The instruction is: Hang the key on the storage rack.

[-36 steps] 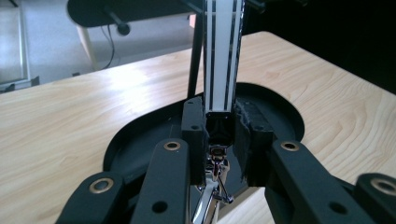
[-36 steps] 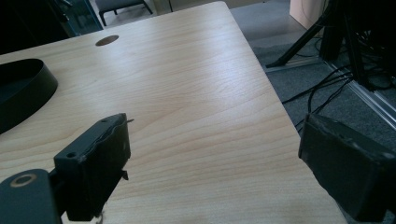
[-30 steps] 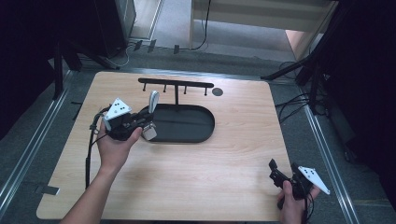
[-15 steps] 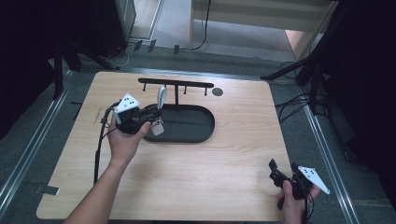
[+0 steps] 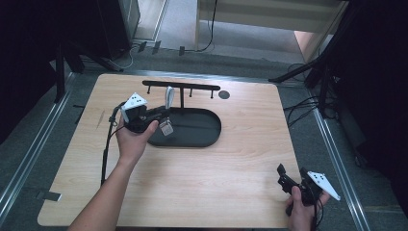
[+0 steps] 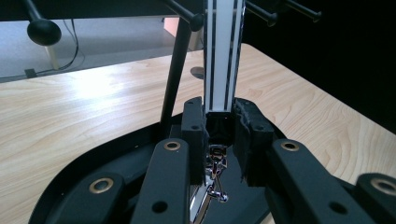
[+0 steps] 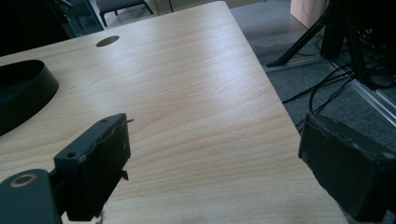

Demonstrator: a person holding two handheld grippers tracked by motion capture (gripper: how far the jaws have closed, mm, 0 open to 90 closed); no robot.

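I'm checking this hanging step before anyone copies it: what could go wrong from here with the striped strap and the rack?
1. The left gripper pinches the striped strap at its lower end only, so it may slip out.
2. The strap stands close to the rack's pegs; it could snag on one or knock the rack.
3. A metal clasp dangles below the jaws over the black tray and may swing against it.

A white strap (image 6: 223, 51) with thin black stripes runs above the glossy black oval tray (image 5: 202, 130), beside the black peg rack (image 5: 182, 86) (its knobs matte black). Around the tray, the bench (image 5: 240, 159) shows pale, blond wood grain; a silver clasp (image 6: 215, 175) glints below the strap.
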